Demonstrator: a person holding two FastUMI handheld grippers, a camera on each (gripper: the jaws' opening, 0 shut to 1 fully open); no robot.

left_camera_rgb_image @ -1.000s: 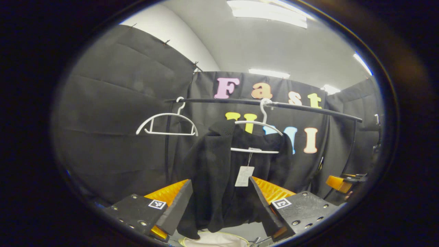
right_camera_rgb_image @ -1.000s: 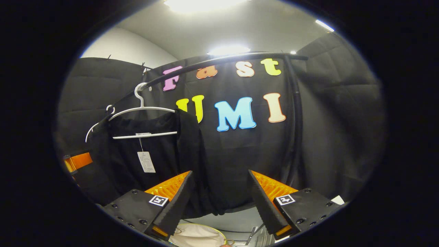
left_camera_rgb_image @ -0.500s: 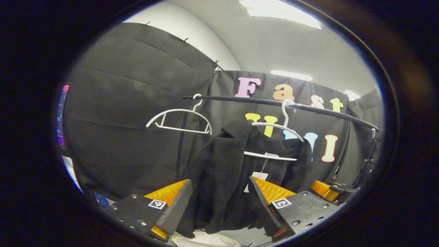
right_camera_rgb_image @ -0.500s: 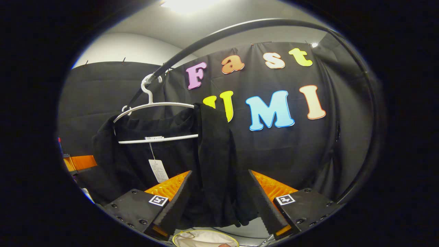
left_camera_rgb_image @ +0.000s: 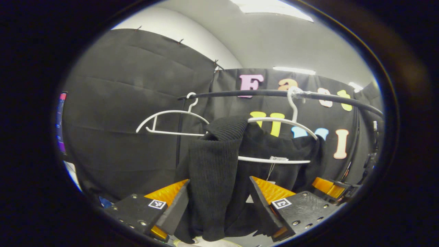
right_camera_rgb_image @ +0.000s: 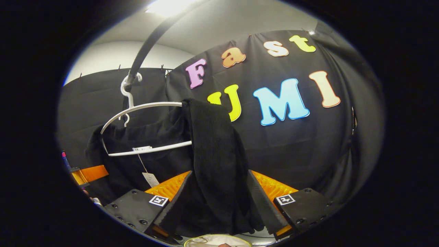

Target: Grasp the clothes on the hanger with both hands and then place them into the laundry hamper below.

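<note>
Black knit garment [left_camera_rgb_image: 219, 171] hangs on a white hanger [left_camera_rgb_image: 277, 137] hooked over a black rail [left_camera_rgb_image: 267, 93], its left shoulder fold draped between the spread fingers of the left gripper [left_camera_rgb_image: 219, 209], which do not press on it. In the right gripper view the other fold of the garment [right_camera_rgb_image: 214, 161] drops between the parted fingers of the right gripper [right_camera_rgb_image: 217, 211]. An empty white hanger [left_camera_rgb_image: 171, 120] hangs beside it. The hamper's pale rim [right_camera_rgb_image: 217, 240] shows below.
</note>
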